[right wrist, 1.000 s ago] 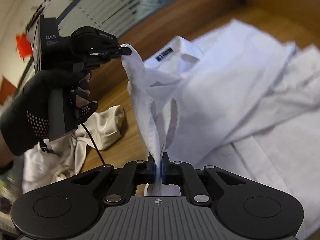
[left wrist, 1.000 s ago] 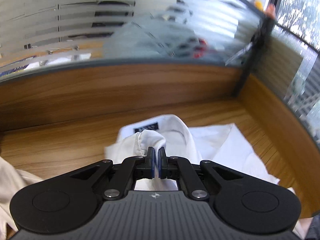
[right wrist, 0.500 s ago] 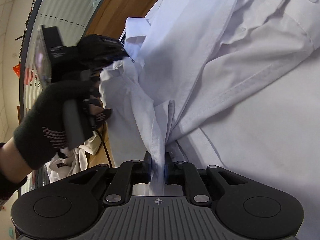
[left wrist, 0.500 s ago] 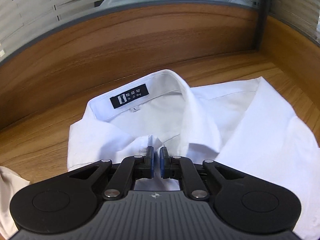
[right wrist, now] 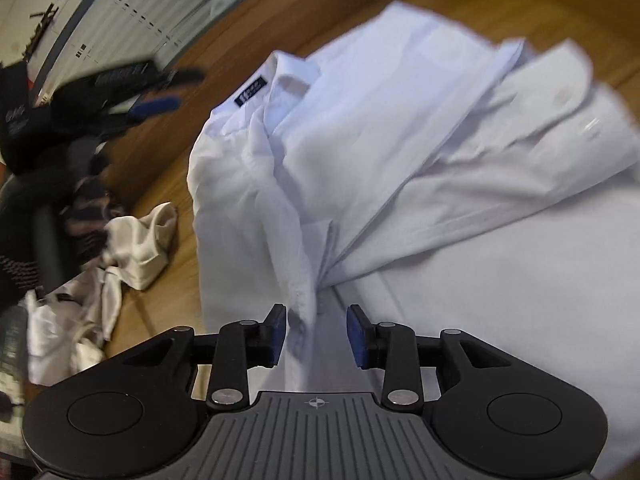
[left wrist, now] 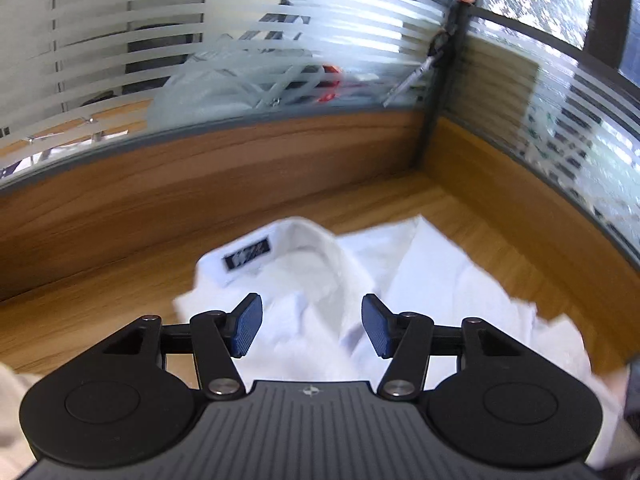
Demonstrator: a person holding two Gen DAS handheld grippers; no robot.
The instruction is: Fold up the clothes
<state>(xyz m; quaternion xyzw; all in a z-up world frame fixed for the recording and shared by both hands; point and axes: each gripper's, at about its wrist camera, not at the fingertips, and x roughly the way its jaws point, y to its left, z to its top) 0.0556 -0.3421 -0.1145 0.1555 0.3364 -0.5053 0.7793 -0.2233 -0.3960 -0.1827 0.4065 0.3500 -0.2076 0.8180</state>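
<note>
A white collared shirt (left wrist: 432,280) with a dark neck label (left wrist: 247,255) lies partly folded on the wooden desk (left wrist: 100,308). Above its collar my left gripper (left wrist: 312,326) hangs with its jaws opening, and nothing sits between the blue pads. The right wrist view shows the same shirt (right wrist: 400,152), a sleeve laid across its body. My right gripper (right wrist: 316,336) is opening too; a ridge of shirt cloth stands between its pads, and they do not press on it. At the left edge, blurred, is the left gripper (right wrist: 160,90) in a gloved hand.
A cream garment (right wrist: 136,248) lies crumpled on the desk left of the shirt. Wooden partition walls (left wrist: 200,184) topped with striped frosted glass (left wrist: 240,48) close the desk's far side and right corner.
Both grippers have let go of the shirt cloth and their jaws have spread. The lifted flap now lies on the shirt. The left gripper has pulled back from the collar.
</note>
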